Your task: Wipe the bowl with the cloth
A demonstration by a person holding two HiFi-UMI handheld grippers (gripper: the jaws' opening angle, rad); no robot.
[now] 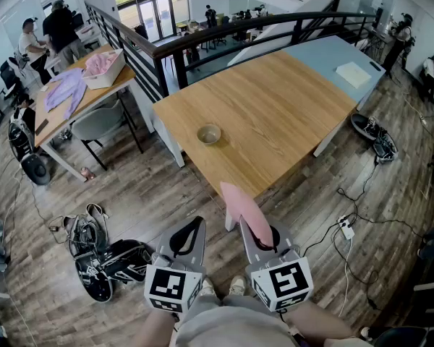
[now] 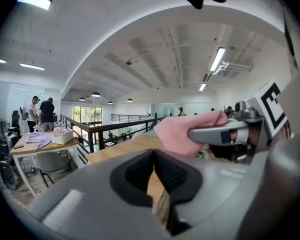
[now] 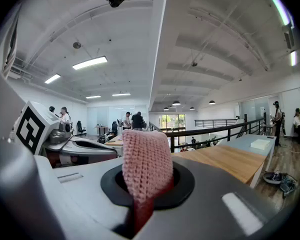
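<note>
A small metal bowl (image 1: 208, 134) stands alone on the wooden table (image 1: 275, 114), near its front-left part. Both grippers hover over the floor short of the table's near corner, well apart from the bowl. My right gripper (image 1: 259, 238) is shut on a pink knitted cloth (image 1: 243, 210) that sticks out past its jaws toward the table. In the right gripper view the cloth (image 3: 146, 163) stands up out of the right gripper (image 3: 146, 186). My left gripper (image 1: 189, 236) is shut with nothing in it; its jaws meet in the left gripper view (image 2: 153, 156), where the cloth (image 2: 182, 132) shows to the right.
A white pad (image 1: 353, 73) lies on the table's blue-grey far end. Shoes (image 1: 376, 139), a power strip (image 1: 345, 228) with cables and black bags (image 1: 105, 262) lie on the floor. A black railing (image 1: 202, 45) runs behind the table. Beyond stand a second table (image 1: 83, 85) with clothes, and people.
</note>
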